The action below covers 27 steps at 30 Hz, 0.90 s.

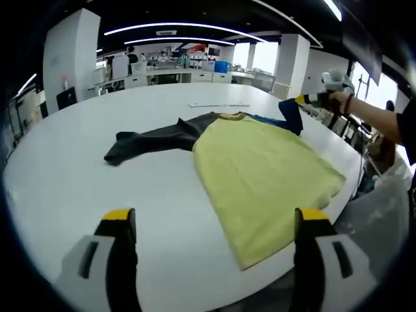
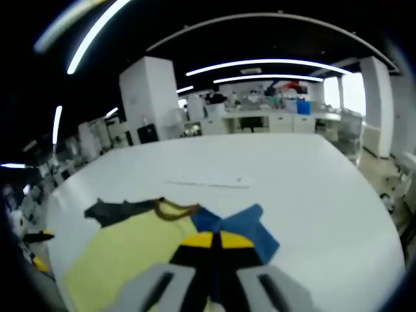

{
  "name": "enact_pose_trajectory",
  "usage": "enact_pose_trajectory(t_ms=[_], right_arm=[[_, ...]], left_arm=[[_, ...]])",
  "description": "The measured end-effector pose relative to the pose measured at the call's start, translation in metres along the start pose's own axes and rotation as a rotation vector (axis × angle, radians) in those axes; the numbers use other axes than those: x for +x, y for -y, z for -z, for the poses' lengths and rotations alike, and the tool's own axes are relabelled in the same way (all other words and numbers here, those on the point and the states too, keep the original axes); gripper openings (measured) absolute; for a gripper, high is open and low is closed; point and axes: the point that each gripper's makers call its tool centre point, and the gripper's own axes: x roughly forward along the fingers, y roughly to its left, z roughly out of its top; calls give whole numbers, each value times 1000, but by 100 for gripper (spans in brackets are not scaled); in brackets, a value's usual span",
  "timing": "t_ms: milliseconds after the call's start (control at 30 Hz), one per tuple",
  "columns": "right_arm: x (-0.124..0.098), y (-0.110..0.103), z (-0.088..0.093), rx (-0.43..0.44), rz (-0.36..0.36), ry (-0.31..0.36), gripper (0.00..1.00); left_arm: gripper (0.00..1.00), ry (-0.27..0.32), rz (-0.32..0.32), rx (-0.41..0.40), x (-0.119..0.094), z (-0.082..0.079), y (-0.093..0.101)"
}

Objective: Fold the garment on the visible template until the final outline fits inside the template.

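White and round, the tabletop (image 1: 78,162) carries the garment (image 1: 260,175) spread flat toward its right edge: a yellow-green body, one dark sleeve (image 1: 153,140) stretched out left (the other sleeve (image 2: 250,234) is blue). Nearest, the left hand-held gripper (image 1: 214,221) hangs released, jaws wide apart above the hem. Farther off, the right hand-held gripper (image 2: 211,240) is clenched on the blue sleeve.

The left tongs (image 1: 211,224) stand wide apart at the bottom of the left gripper view, yellow-tipped jaws upright and holding nothing. At the upper right of that view a hand (image 1: 338,101) with an outstretched forearm grips the right tongs (image 1: 303,100). In the right gripper view, the right tongs (image 2: 212,240) are pressed together at bottom centre.
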Motion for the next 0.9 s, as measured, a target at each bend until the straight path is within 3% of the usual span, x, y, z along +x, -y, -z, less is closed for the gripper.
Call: enact_pose_trajectory(t_ms=[400, 767, 900], right_arm=[[28, -53, -1, -110, -135, -36, 0], [29, -101, 23, -207, -266, -91, 0], [25, -110, 36, -268, -310, -118, 0]], left_arm=[[99, -7, -10, -2, -1, 4, -3], [99, -9, -17, 11, -2, 7, -4], [99, -10, -15, 18, -1, 8, -5]])
